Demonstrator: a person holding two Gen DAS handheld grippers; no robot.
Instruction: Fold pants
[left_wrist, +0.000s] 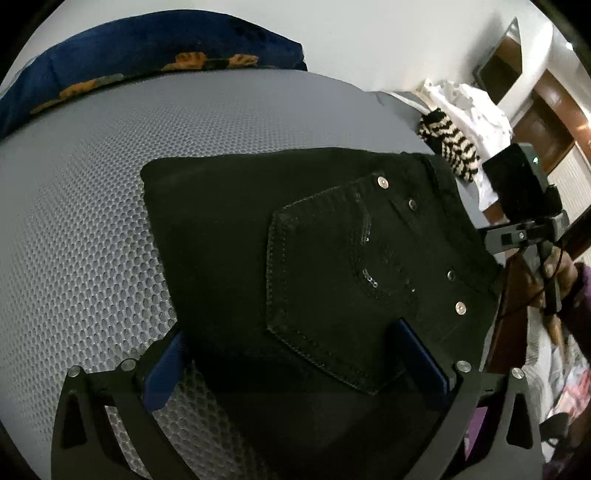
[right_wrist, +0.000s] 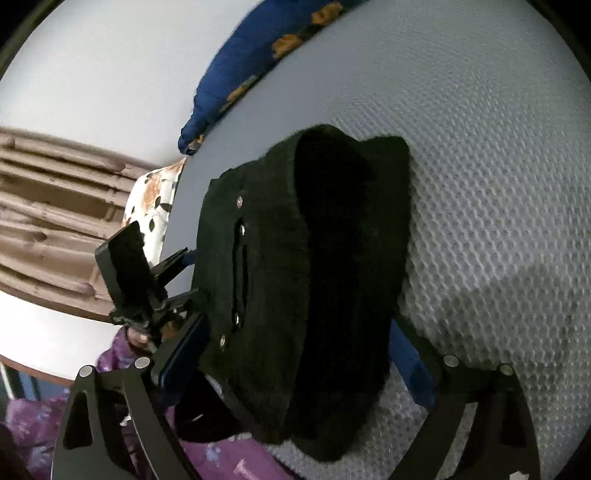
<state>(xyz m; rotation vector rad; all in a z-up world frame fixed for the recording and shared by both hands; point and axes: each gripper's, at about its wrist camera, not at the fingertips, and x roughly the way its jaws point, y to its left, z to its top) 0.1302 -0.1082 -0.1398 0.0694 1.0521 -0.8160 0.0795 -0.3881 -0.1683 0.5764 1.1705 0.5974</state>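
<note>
On the grey mesh mattress (left_wrist: 92, 221) lie the folded black pants (left_wrist: 295, 229), back pocket (left_wrist: 332, 295) up | left claw (left_wrist: 291, 362) wide open, both fingers beside the pants, holding nothing | right claw (right_wrist: 295, 354) wide open around the pants' edge, not gripping | blue pillow (left_wrist: 147, 48) behind the pants.

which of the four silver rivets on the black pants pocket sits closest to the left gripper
The silver rivet at the waistband-side lower corner of the back pocket of the black pants; it lies just above the left gripper's right finger, the others farther.
</note>
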